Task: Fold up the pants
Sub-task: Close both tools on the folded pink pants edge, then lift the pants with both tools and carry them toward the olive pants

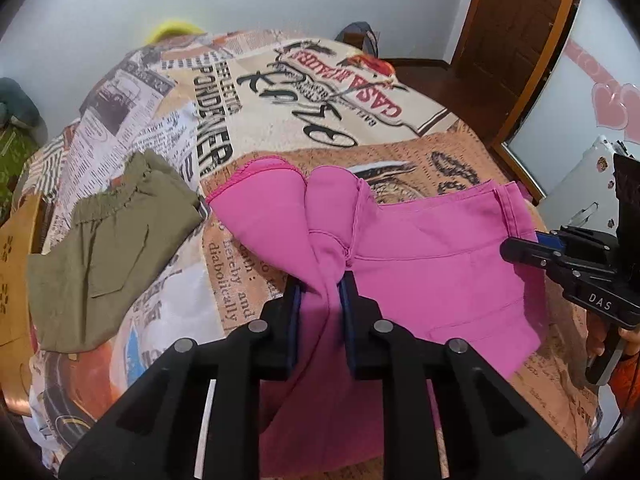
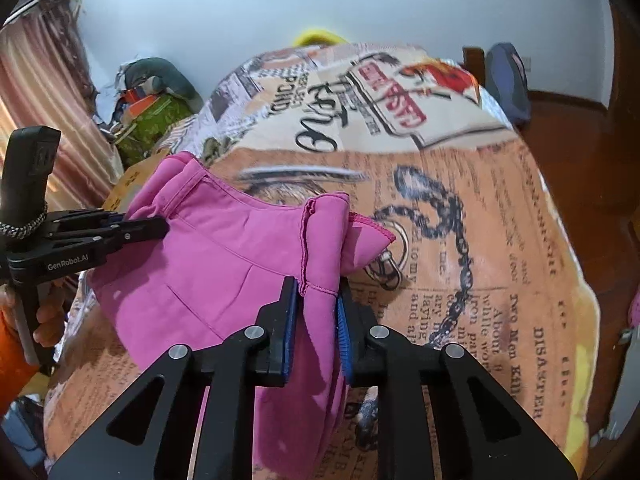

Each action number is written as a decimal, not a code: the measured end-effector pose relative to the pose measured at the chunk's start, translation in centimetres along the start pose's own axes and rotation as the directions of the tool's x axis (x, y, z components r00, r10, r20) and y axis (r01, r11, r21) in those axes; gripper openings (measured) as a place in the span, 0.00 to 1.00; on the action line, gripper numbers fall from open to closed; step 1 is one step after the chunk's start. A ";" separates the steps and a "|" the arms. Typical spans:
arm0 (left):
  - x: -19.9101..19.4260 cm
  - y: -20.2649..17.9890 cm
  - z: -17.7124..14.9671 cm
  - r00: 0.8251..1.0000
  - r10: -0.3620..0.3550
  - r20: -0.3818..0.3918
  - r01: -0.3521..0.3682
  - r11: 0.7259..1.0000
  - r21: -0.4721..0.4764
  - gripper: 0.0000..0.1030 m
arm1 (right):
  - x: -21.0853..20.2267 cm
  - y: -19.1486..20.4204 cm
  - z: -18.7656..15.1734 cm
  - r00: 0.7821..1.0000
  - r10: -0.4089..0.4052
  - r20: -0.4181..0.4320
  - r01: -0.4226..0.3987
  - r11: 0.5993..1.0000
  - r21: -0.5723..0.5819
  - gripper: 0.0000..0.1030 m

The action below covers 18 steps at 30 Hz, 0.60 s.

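My right hand-held gripper (image 1: pixel 516 250) reads "DAS", my left hand-held gripper (image 2: pixel 158 226) "GenRobot.AI", and the printed bedspread (image 2: pixel 500 240) ahead of both shows "DISASTER" and "diabolically".

The pink pants (image 1: pixel 420 248) run off the lower edge at six o'clock behind the left gripper (image 1: pixel 320 292), while at nine o'clock a brown cardboard box (image 1: pixel 16 264) is cut off and the bedspread (image 2: pixel 500 240) print blurs.
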<state>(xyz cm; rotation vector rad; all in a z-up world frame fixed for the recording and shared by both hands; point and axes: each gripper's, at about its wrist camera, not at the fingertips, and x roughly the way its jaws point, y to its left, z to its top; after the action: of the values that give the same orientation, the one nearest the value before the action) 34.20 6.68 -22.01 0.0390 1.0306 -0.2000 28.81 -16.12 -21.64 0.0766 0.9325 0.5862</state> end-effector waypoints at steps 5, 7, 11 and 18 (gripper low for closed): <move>-2.7 -0.3 -0.1 0.999 0.000 0.041 0.001 1.000 -0.005 0.17 | -1.5 1.2 0.9 0.999 0.004 0.037 -0.003 1.000 -0.025 0.14; -4.1 -0.1 -0.3 0.998 -0.001 0.063 0.001 1.000 -0.011 0.17 | -2.0 1.8 1.3 0.999 0.008 0.051 -0.007 1.000 -0.030 0.14; -6.6 0.3 -0.5 0.994 0.007 0.109 -0.004 1.000 -0.029 0.16 | -3.0 3.3 2.0 0.997 0.011 0.071 -0.007 0.998 -0.060 0.14; -10.2 2.2 -1.1 0.984 0.035 0.172 -0.025 0.998 -0.060 0.16 | -3.9 6.3 4.0 0.994 0.023 0.108 -0.011 0.993 -0.113 0.14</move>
<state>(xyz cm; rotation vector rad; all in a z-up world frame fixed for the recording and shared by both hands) 28.62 10.43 -14.03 -0.0146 0.8611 -0.1433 27.34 -12.03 -14.44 0.0153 0.7919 0.6434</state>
